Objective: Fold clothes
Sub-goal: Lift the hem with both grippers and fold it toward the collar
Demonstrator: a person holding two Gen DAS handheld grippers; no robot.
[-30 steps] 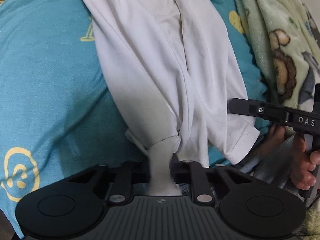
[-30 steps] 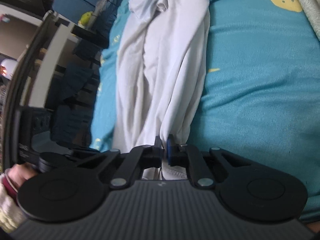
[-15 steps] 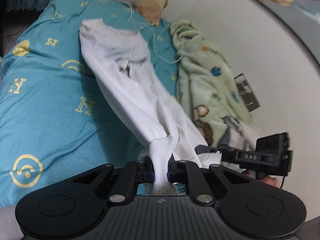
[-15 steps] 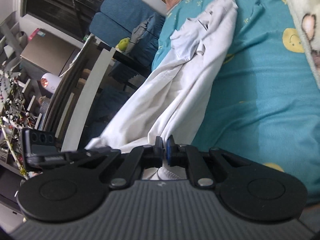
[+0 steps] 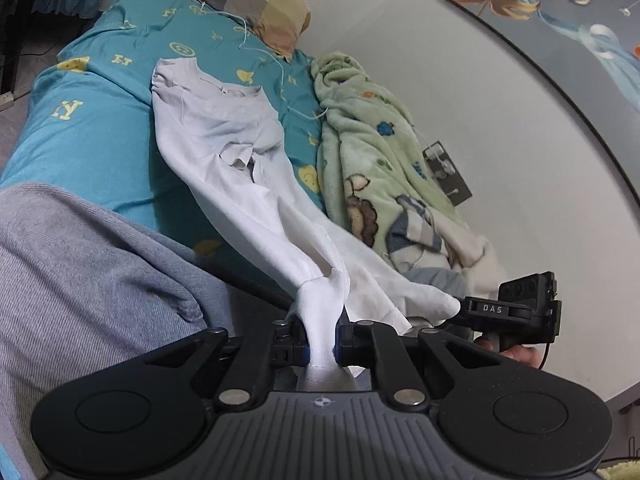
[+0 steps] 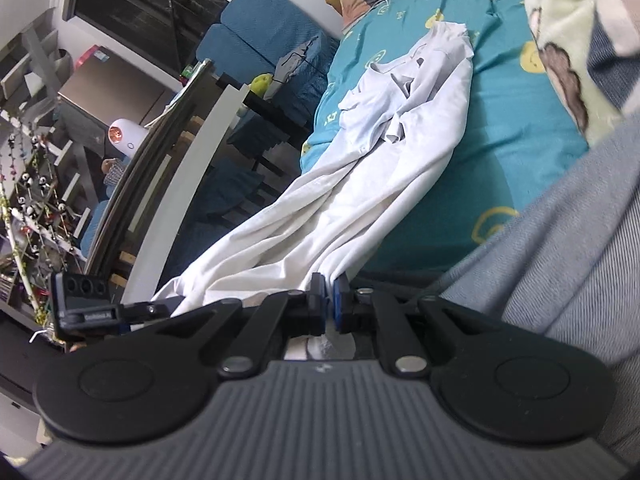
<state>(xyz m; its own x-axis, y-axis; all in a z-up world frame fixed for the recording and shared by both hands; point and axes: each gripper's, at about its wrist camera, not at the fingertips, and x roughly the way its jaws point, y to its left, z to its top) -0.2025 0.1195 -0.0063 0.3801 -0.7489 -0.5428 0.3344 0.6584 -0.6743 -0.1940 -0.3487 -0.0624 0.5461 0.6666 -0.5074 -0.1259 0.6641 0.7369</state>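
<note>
The left tool (image 5: 322,346) was pinching a bunched edge of the white garment (image 5: 224,148). The right tool (image 6: 329,309) was pressed together on another edge of the same garment. The garment's near end hung lifted between both tools, and its far end lay on the bed's turquoise sheet (image 5: 88,128), beside a green fleece blanket (image 5: 360,128).
</note>
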